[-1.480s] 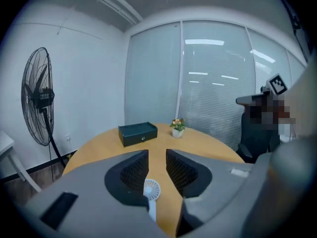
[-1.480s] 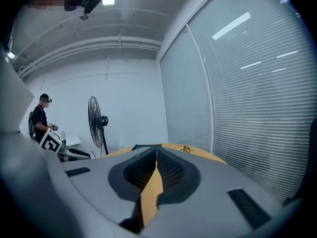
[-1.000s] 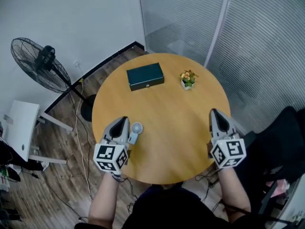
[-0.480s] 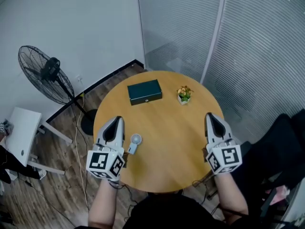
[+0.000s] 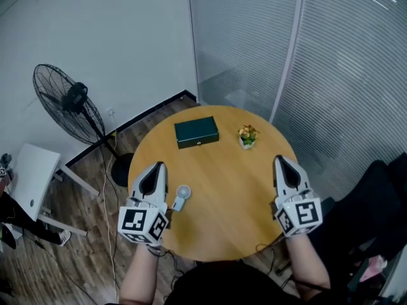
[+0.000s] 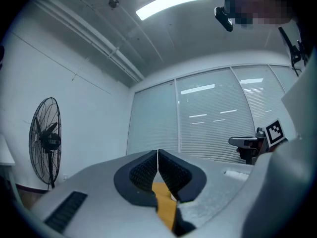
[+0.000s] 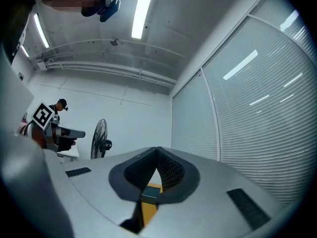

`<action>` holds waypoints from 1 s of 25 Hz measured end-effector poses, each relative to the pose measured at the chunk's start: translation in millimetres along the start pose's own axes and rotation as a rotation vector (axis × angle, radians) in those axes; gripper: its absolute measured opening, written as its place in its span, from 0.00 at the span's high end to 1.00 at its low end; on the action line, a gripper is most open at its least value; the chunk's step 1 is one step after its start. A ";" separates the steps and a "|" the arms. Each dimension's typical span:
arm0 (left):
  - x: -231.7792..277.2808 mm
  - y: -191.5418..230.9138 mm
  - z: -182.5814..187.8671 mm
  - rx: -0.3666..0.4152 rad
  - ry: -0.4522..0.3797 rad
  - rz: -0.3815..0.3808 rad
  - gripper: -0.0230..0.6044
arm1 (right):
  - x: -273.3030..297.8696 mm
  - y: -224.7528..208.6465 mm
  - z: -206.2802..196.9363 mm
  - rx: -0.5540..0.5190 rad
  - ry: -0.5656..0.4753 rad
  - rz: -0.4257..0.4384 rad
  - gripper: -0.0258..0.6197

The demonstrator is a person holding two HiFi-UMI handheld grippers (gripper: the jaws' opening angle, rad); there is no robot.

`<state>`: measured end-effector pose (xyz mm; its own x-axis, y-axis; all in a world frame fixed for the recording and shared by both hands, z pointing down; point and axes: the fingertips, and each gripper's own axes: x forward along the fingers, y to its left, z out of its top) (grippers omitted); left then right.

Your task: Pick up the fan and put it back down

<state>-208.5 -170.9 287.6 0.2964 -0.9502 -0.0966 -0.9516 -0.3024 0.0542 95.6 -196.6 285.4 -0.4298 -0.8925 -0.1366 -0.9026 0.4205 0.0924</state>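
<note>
Jaws of the left gripper [image 5: 152, 173] and the right gripper [image 5: 284, 167] are pressed together, nothing gripped between them. The small fan [image 5: 182, 194] is laid on the round table [image 5: 235, 202] just beside the left gripper; a dark box [image 5: 196, 133] is seen farther off.

white table [image 5: 28, 170]: cut at left edge | black chair [image 5: 375, 202]: cut at right edge | small fan [image 5: 182, 193]: blades unreadable

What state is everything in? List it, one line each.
Left gripper: shut, empty.
Right gripper: shut, empty.
Small fan: lying on the table, not held.
Green box: lid closed.
Potted plant: upright.
Floor fan: standing upright.
</note>
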 end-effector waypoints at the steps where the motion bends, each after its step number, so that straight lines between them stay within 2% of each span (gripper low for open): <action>1: -0.2 -0.3 0.1 0.001 0.000 0.004 0.95 | 0.2 -1.1 -0.4 0.004 -0.001 0.003 0.95; 25: 5.7 -1.8 -7.2 0.001 0.020 0.040 0.95 | 8.7 -5.9 -8.4 0.061 0.006 0.052 0.96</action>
<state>-204.6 -176.3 294.1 0.2597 -0.9628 -0.0747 -0.9628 -0.2641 0.0565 97.5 -208.2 292.0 -0.4761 -0.8702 -0.1269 -0.8790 0.4753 0.0387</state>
